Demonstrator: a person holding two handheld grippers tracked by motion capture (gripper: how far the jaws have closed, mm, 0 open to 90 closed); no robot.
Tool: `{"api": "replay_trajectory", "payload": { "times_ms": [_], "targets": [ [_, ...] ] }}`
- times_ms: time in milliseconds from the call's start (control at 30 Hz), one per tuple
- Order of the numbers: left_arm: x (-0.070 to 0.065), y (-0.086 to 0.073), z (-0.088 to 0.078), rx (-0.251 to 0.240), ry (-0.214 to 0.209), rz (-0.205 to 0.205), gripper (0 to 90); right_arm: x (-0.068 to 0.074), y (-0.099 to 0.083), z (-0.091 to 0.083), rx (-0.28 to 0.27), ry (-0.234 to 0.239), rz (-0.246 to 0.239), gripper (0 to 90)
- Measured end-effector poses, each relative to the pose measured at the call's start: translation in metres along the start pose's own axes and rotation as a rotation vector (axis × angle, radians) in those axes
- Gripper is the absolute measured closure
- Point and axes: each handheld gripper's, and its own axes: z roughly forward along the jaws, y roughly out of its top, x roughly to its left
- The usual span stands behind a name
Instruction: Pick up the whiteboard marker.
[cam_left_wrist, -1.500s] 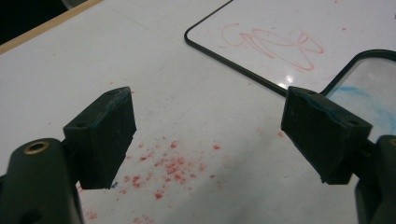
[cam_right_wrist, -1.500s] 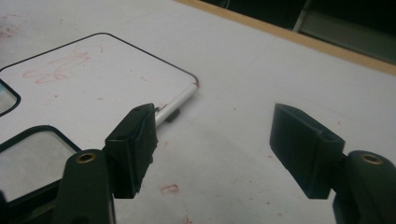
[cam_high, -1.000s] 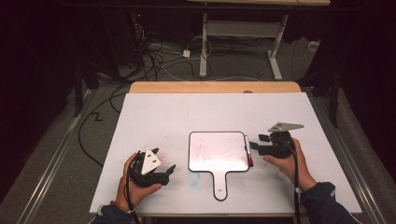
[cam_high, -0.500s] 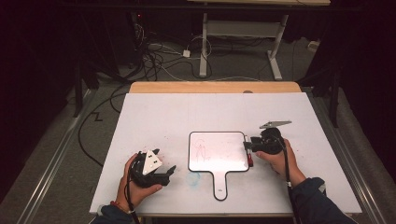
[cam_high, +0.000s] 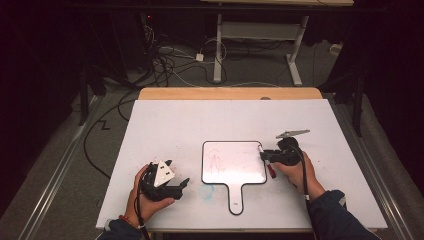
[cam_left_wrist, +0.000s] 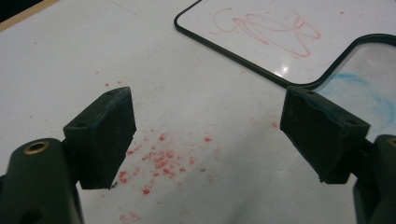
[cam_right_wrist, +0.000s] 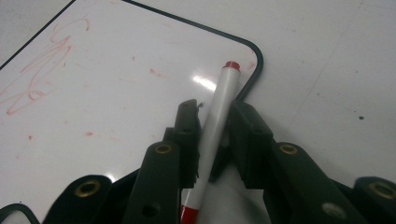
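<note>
Closing on the marker (cam_right_wrist: 212, 135), the right gripper (cam_right_wrist: 212, 119) has just been drawing its jaws in, and the marker's white barrel now sits between the pads, which look pressed against its sides. The marker lies at the right edge of the small whiteboard (cam_high: 235, 162), its far red end over the board's corner and its near red end on the table (cam_high: 165, 120).

As a judgement, the marker should be light and stiff, with a smooth round plastic barrel that could roll or slide in the pads. The middle of the barrel, where the pads already sit, is the sensible place to hold, since it keeps the marker balanced. The whiteboard is thin, flat and rigid, and its handle at the near side would be the place to take it.

The left gripper (cam_high: 167, 182) rests on the table at the near left, its jaws wide apart with nothing between them; red specks (cam_left_wrist: 159, 161) dot the surface under it.

Counted: one marker, one whiteboard with one red scribble (cam_left_wrist: 268, 30), two grippers, one table.
</note>
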Motion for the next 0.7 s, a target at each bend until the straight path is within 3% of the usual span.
{"api": "replay_trajectory", "payload": {
  "times_ms": [267,300,467,567,600,700],
  "targets": [
    [-0.001,0.002,0.003,0.011,-0.004,-0.018,17.2,0.002,0.0,-0.002,-0.015,-0.014,-0.005,80.6],
    [-0.001,0.002,0.003,0.011,-0.006,-0.02,17.2,0.002,0.0,-0.003,-0.014,0.002,-0.003,81.1],
    [-0.002,0.003,0.004,0.01,-0.012,-0.032,17.9,0.004,0.0,-0.003,-0.018,0.001,-0.015,81.4],
    [-0.003,0.006,0.005,0.005,-0.02,-0.042,18.2,0.005,0.001,-0.006,-0.035,-0.001,-0.016,81.5],
    [-0.004,0.008,0.005,-0.001,-0.026,-0.044,18.3,0.006,0.002,-0.011,-0.064,0.009,-0.011,81.5],
    [-0.006,0.019,0.008,-0.031,-0.061,-0.072,19.2,0.009,0.005,-0.017,-0.098,0.02,-0.017,81.5]
  ]
}}
